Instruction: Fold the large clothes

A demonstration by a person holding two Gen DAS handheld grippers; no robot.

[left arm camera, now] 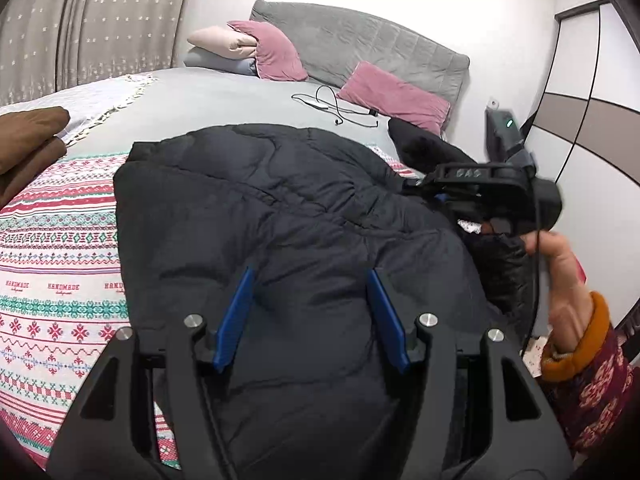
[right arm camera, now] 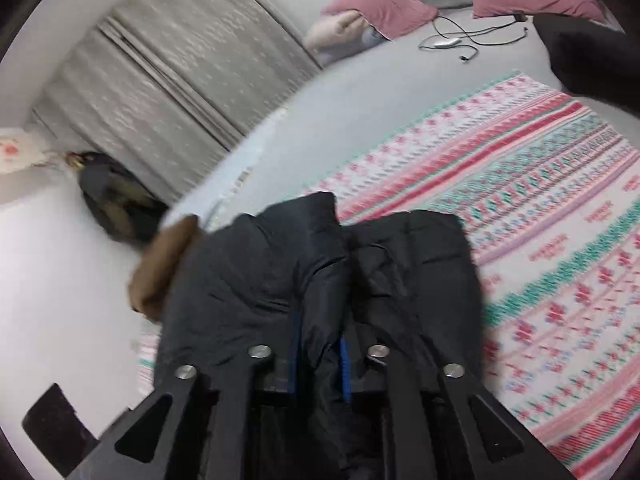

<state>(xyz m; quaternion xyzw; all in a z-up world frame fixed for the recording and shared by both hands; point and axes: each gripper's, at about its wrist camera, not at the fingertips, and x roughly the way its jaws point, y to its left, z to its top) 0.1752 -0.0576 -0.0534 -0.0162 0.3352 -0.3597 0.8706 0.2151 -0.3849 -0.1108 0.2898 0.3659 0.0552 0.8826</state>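
— Two grippers, one garment. Starting at the left of the left wrist view, what do you see?

— At the left edge, a folded brown cloth (left arm camera: 28, 140), then a pink, red and green patterned blanket (left arm camera: 56, 264) over the bed. In the centre lies the black quilted puffer jacket (left arm camera: 288, 208), its long axis running from the bottom of the frame up toward the grey headboard (left arm camera: 360, 44).

— And the left gripper (left arm camera: 310, 280)?

— Jaws wide apart, holding nothing, hanging just over the jacket's near end.

— Further right?

— The right gripper (left arm camera: 436, 196) sits at the right middle, at the jacket's side edge.

— Its state?

— In the right wrist view, the right gripper's (right arm camera: 320, 360) blue fingers (right arm camera: 343, 364) are narrow, pinching a fold of the jacket (right arm camera: 416, 264) that bunches ahead of them.

— So which hand leads?

— Likely the right: it already has fabric, and the fold would probably travel across the long axis toward frame left.
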